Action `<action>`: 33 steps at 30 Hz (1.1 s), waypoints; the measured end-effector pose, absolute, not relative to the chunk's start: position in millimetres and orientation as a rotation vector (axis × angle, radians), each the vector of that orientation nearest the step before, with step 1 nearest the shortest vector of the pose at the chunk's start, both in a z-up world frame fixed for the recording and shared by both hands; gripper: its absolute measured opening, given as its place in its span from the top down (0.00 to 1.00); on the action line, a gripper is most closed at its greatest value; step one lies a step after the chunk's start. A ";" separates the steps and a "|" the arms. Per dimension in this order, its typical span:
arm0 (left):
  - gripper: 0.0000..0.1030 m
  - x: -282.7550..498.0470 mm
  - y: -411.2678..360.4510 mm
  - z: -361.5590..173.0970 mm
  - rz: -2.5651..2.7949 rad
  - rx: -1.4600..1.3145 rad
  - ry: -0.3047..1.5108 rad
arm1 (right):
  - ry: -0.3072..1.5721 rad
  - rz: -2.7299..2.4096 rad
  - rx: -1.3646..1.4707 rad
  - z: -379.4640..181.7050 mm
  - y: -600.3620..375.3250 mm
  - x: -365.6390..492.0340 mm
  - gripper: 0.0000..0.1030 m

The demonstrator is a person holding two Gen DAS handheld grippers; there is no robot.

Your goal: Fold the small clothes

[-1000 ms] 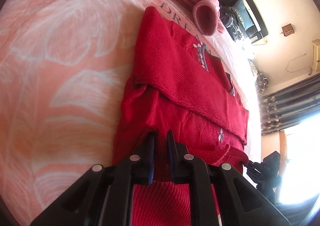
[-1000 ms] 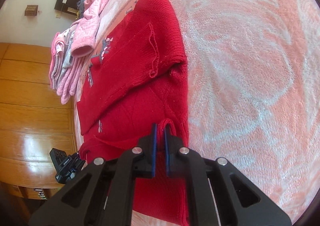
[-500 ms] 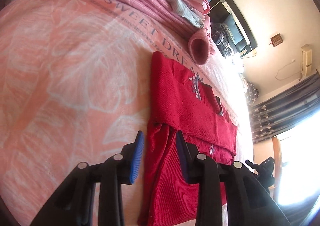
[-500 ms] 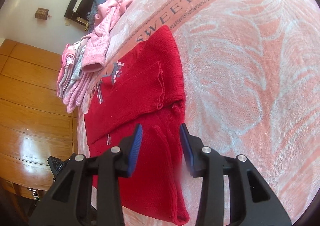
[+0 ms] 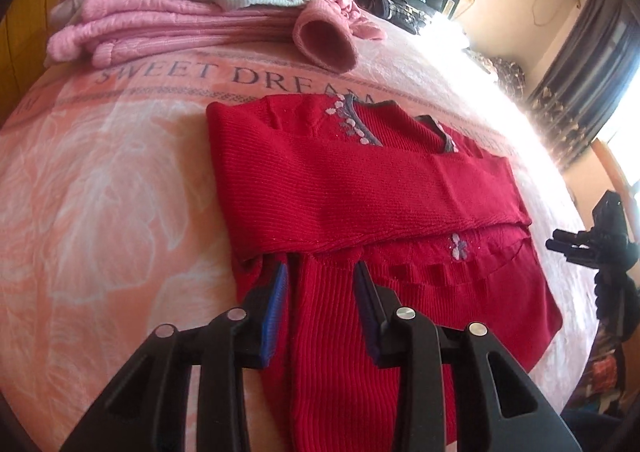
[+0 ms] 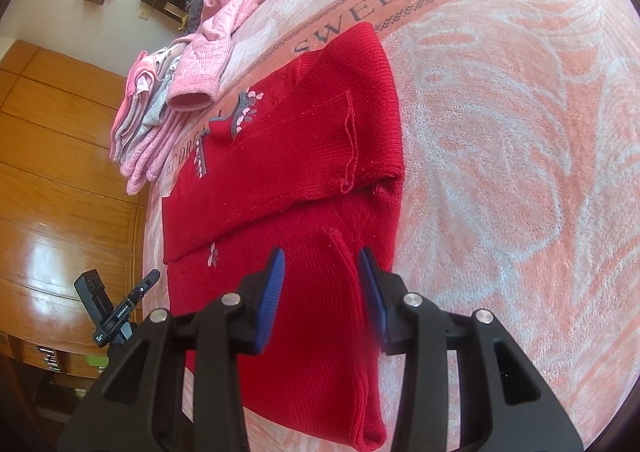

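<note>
A small red knitted sweater [image 5: 360, 187] lies flat on the pink bedspread [image 5: 104, 187], both sleeves folded across its chest. Its grey collar with pale flowers points toward the lettering band. My left gripper [image 5: 322, 272] hangs open just above the sweater's lower left part, a red sleeve strip showing between its blue pads. In the right wrist view the same sweater [image 6: 288, 155] lies ahead, and my right gripper [image 6: 322, 256] is open over its lower right part, nothing clamped between its fingers.
A stack of folded pink and pale blue clothes [image 5: 172, 11] sits at the far left of the bed, with a loose pink garment [image 5: 328, 39] beside it. Wooden cabinets [image 6: 60, 179] stand past the bed edge. The other gripper's black tip [image 5: 592, 240] shows at the right.
Both grippers were shut on the red sweater's lower part one second ago. They have opened, let the cloth drop flat, and pulled back and up from it.
</note>
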State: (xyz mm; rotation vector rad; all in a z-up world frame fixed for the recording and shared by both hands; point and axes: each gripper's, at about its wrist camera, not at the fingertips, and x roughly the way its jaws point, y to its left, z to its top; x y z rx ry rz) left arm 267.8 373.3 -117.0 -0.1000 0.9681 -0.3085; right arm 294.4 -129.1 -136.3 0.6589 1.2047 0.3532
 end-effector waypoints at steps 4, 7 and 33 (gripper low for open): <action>0.67 266.7 362.6 -127.5 -0.334 -0.038 0.983 | 1.226 0.343 0.653 -144.8 -128.0 294.0 0.63; 0.67 266.5 357.8 -137.2 -0.338 0.013 0.999 | 1.237 0.338 0.654 -150.2 -127.0 294.3 0.63; 0.65 265.1 352.4 -150.3 -0.311 0.120 0.949 | 1.259 0.358 0.614 -159.3 -117.7 297.1 0.62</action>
